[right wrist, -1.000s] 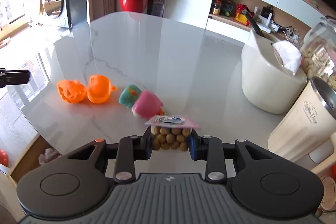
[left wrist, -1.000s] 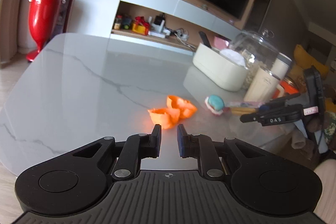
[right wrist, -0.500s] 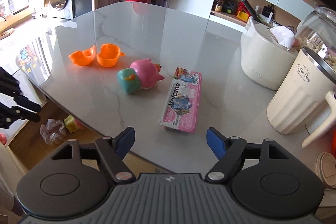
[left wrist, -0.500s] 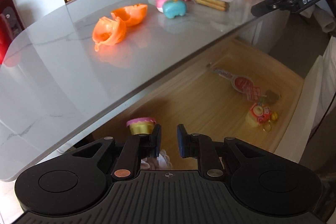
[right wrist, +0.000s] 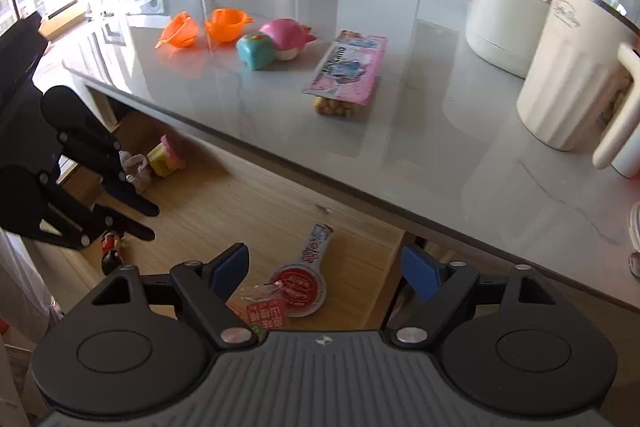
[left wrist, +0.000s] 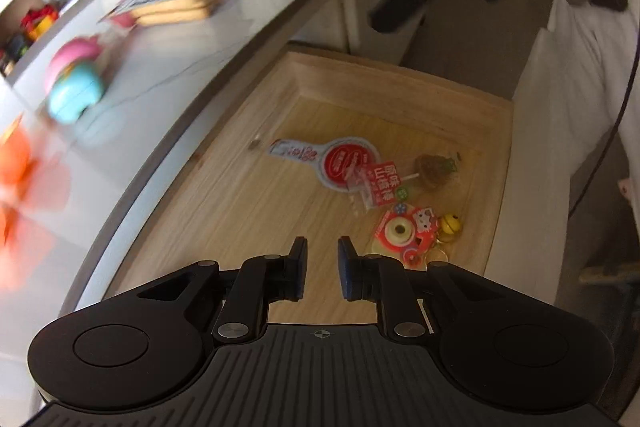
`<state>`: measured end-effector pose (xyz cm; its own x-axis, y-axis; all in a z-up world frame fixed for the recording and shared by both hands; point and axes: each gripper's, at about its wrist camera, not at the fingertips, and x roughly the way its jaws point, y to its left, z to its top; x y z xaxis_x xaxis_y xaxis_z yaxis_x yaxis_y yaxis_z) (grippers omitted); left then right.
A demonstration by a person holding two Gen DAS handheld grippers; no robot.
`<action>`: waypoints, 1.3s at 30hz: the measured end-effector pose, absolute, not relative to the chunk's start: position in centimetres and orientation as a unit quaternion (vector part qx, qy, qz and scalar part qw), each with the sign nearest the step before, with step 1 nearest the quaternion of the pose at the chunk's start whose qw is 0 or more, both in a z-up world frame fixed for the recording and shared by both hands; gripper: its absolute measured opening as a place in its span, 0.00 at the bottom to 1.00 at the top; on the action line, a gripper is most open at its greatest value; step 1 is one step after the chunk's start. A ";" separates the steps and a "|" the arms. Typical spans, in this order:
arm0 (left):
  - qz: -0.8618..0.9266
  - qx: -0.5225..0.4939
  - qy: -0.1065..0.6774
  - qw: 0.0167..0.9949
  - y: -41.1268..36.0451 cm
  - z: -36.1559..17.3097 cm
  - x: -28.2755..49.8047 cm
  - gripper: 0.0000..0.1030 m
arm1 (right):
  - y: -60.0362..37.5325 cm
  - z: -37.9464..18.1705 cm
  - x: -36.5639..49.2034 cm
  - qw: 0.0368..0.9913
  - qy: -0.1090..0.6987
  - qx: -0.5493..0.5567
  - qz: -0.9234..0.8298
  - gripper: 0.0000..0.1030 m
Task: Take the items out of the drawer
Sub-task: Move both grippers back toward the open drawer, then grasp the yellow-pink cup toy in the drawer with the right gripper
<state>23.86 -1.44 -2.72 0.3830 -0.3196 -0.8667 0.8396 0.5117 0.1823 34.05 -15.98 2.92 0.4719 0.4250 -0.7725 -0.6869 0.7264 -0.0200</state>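
The wooden drawer [left wrist: 404,71] stands pulled out under the marble table edge. At its right end lie a round red-and-white packet [left wrist: 344,163], a red snack packet [left wrist: 380,183], a brown lollipop [left wrist: 434,167] and a red keychain [left wrist: 408,231] with a yellow bell. My left gripper [left wrist: 322,265] hovers over the drawer floor just left of the keychain, fingers a narrow gap apart with nothing between. My right gripper [right wrist: 324,267] is wide open above the round packet [right wrist: 298,285]. A yellow-and-pink cupcake toy [right wrist: 164,157] sits at the drawer's far end.
On the table [right wrist: 400,155] lie two orange shells [right wrist: 180,31], a teal toy [right wrist: 256,51], a pink toy [right wrist: 284,35] and a pink snack box [right wrist: 348,67]. A cream pitcher [right wrist: 572,67] and a cream container [right wrist: 504,15] stand at the right.
My right gripper let go of the snack box on the table, opened wide and drew back over the drawer. My left gripper dropped from the tabletop into the drawer and swung right.
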 end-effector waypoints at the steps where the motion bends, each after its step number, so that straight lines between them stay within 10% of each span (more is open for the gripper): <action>1: -0.386 0.335 0.403 0.759 -2.2 -3.0 23.8 0.22 | -16.5 3.1 34.5 0.848 0.395 -0.154 0.320 0.83; 15: -0.173 0.313 0.449 0.819 8.5 -1.2 24.1 0.23 | -15.7 3.3 32.9 0.845 0.361 -0.188 0.348 0.91; 20: -0.130 0.177 0.438 0.872 13.9 0.4 24.1 0.23 | -10.7 2.5 29.5 0.803 0.292 -0.309 0.417 0.52; 30: -0.072 -0.041 0.417 0.905 22.5 1.9 22.2 0.20 | 3.5 -3.9 26.3 0.680 0.223 -0.456 0.529 0.38; 35: -0.064 -0.029 0.407 0.911 22.9 1.7 21.7 0.20 | 6.9 -7.3 26.9 0.679 0.215 -0.439 0.547 0.37; 39: -0.090 -0.020 0.407 0.909 22.2 1.8 21.6 0.20 | 7.9 -9.7 27.1 0.684 0.197 -0.428 0.556 0.55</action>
<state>21.58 22.18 1.78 0.6531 -0.1789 -0.7358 0.1468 0.9832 -0.1087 27.07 7.91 -9.71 0.3031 0.5921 -0.7467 -0.9303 0.0139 -0.3666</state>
